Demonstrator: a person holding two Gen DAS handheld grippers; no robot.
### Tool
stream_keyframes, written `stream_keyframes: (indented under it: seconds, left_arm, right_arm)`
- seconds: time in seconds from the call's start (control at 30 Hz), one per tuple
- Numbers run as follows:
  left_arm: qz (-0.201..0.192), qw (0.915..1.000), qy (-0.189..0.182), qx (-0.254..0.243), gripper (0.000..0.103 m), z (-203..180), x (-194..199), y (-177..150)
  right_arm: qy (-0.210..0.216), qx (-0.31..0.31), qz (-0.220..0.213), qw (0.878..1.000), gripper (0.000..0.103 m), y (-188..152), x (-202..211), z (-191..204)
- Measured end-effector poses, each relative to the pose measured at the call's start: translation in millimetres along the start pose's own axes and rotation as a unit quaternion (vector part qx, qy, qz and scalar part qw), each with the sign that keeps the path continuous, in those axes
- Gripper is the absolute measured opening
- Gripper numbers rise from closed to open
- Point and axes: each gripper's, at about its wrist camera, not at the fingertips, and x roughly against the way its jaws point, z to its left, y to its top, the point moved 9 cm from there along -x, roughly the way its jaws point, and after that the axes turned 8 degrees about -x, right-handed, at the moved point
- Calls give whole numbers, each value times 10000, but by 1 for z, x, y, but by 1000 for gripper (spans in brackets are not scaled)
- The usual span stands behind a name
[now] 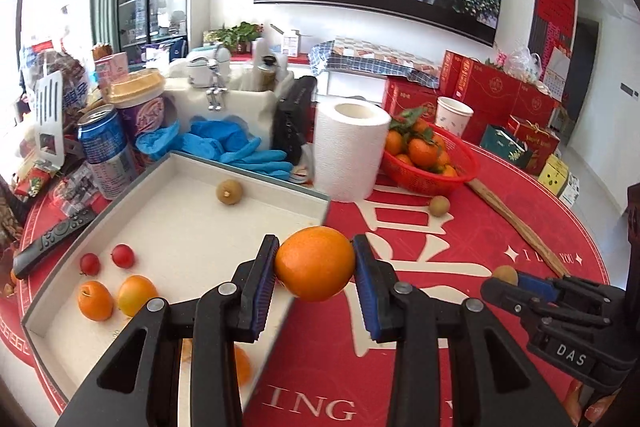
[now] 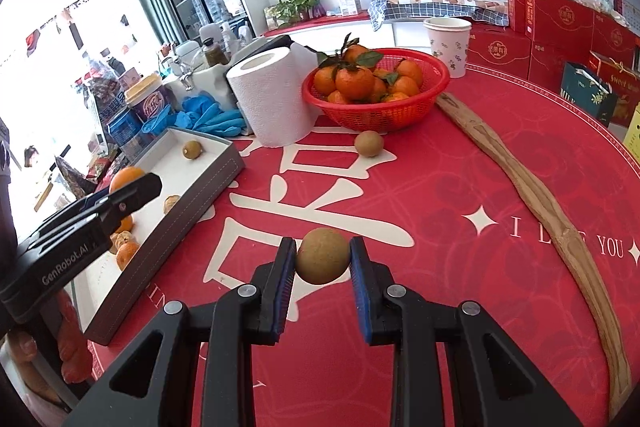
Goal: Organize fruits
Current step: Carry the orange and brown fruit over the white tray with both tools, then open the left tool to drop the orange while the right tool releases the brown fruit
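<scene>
- two fruits in hand at once: my left gripper (image 1: 315,269) is clamped on an orange (image 1: 315,263), my right gripper (image 2: 323,261) is clamped on a small brown longan (image 2: 322,255).
- both grips sit at the fruit's widest part, pads on opposite sides, so the round skins should not squirt out.
- orange hangs over the near right edge of the white-lined tray (image 1: 256,173), lifted clear of the rim; i judge it is on its way in.
- tray already holds two small oranges (image 1: 95,300), two cherry tomatoes (image 1: 123,255) and one longan (image 1: 229,191) at the far end. like seems to sit with like, so the orange probably belongs near the front left.
- my longan is above the red tablecloth (image 2: 460,267), to the right of the tray and well apart from it.
- another loose longan (image 2: 369,143) lies on the cloth just in front of the red basket (image 2: 436,93) of tangerines, still to be collected.
- paper roll (image 2: 272,99) stands by the tray's far corner; worth steering round.
</scene>
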Motion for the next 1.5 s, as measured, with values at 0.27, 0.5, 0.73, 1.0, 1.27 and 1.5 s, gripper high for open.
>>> stream_keyframes:
  seconds: [0.27, 0.5, 0.73, 1.0, 1.27, 1.5]
  left_arm:
    - [212, 9965, 314, 748, 40, 72, -5, -10]
    - [445, 9916, 661, 1018, 40, 110, -14, -25]
    - [481, 9900, 698, 1131, 40, 118, -14, -30]
    - [560, 9884, 735, 1205, 40, 120, -17, -33]
    - [660, 9857, 799, 1331, 41, 125, -19, -39]
    - [515, 9795, 1326, 1429, 85, 143, -6, -36]
  right_arm:
    - [467, 557, 330, 9968, 28, 22, -41, 98]
    - [456, 890, 817, 9916, 28, 23, -80, 146]
    - [381, 992, 962, 9897, 28, 22, -91, 163]
    - [291, 1063, 1055, 9883, 28, 21, -96, 165]
    - [269, 1071, 1207, 9865, 28, 21, -109, 168]
    - [185, 938, 1314, 9867, 29, 23, -115, 159]
